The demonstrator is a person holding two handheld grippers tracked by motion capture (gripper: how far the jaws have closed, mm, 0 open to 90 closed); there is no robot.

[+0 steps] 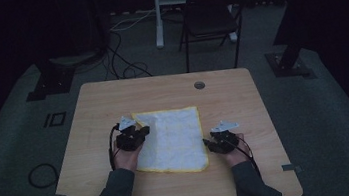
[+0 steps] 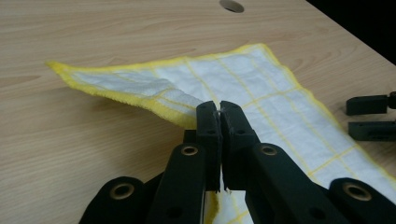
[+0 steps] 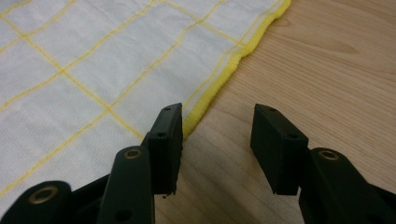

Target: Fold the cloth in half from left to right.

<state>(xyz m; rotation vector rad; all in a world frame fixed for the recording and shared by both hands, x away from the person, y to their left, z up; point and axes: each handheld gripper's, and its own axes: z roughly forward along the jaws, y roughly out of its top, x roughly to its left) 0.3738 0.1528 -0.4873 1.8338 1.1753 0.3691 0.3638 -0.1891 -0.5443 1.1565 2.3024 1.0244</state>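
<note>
my left gripper (image 2: 219,109) has its jaws pressed together on the yellow edge of the white cloth (image 2: 261,88), lifting that edge a little off the wooden table (image 2: 93,28). my right gripper (image 3: 217,140) stands with jaws apart and holds nothing, one jaw over the cloth's opposite hem, the other over bare wood.

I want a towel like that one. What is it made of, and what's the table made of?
The towel looks like soft woven cloth, probably cotton: matte white, yellow grid lines, a fuzzy stitched yellow edge. The table looks like wood or wood-look laminate: pale, smooth, with grain streaks.
</note>
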